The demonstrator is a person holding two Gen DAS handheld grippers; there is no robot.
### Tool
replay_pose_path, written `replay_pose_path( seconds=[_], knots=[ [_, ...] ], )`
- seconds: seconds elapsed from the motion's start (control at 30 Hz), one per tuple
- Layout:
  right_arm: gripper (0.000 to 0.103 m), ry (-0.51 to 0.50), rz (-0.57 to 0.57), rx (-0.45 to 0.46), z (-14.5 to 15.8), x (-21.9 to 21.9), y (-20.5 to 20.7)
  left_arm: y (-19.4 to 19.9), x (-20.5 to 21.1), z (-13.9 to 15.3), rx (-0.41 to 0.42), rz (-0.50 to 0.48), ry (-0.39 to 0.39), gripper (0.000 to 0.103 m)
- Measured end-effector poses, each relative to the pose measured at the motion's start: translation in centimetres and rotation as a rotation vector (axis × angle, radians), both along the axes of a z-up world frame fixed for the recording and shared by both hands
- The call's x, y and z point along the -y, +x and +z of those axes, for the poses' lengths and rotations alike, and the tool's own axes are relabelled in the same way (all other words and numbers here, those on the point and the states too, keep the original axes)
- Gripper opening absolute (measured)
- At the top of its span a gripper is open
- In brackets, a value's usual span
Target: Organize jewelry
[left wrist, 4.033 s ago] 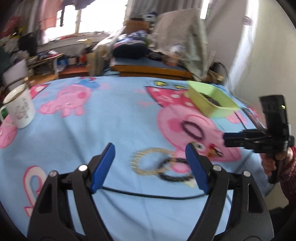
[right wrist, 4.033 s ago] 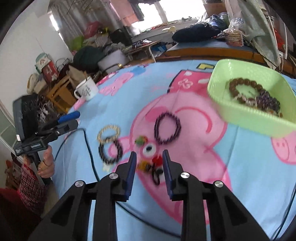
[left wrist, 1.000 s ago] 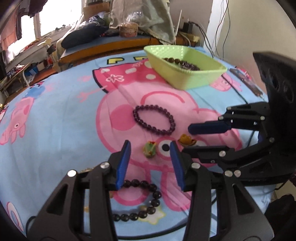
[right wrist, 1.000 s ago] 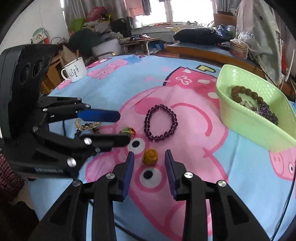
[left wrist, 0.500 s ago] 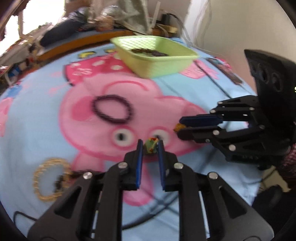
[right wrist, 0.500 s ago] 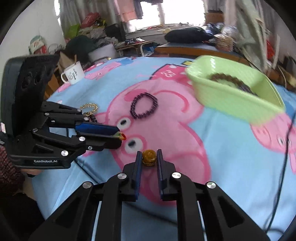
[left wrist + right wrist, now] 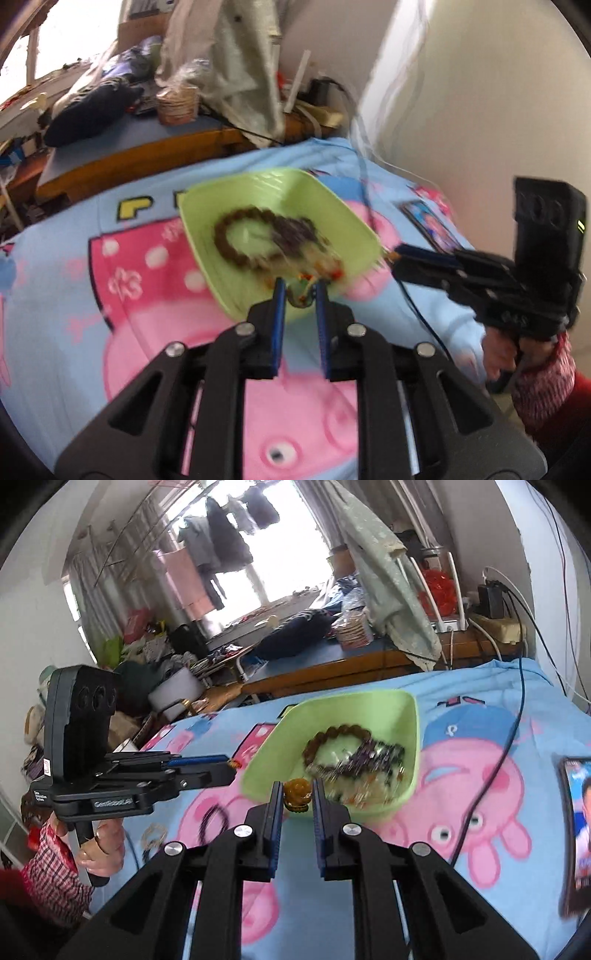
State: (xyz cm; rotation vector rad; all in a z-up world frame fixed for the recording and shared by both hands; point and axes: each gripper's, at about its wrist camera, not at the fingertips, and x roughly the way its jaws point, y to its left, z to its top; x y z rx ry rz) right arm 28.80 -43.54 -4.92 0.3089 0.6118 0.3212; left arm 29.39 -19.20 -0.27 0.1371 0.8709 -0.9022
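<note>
Right wrist – right gripper pinching amber charm

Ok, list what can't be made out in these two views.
- Green tray contents, left wrist view: motion blur smears the beads.
- Trinket in the left gripper: blurred, its shape unclear.
- Phone, right wrist view: cut off by the edge.
- Bracelets on the cloth: blurred, partly behind the right gripper.

Cartoon blanket, phone (probably), black cable.
</note>
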Motion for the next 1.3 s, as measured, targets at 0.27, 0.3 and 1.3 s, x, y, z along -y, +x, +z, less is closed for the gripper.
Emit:
replay_pose_path(
  seconds=[0.27, 0.3, 1.3],
  knots=[
    [0.0, 0.109, -0.017, -0.06, -2.7, 1.1, 3.8, 4.1, 2.1, -2.9, -0.116, 0.051, 0.044, 0.021],
    [0.003, 0.13, -0.031, -0.052, -2.8, 1.3, 3.8, 4.4, 2.1, -3.1, -0.129, 0.059, 0.05, 0.031],
    [0.0, -0.041, 0.397, -0.199, -5.0, -20.6, 1.9, -6.5, -26.1, -5.3, -0.067, 0.439, -0.054, 0.038]
  ],
)
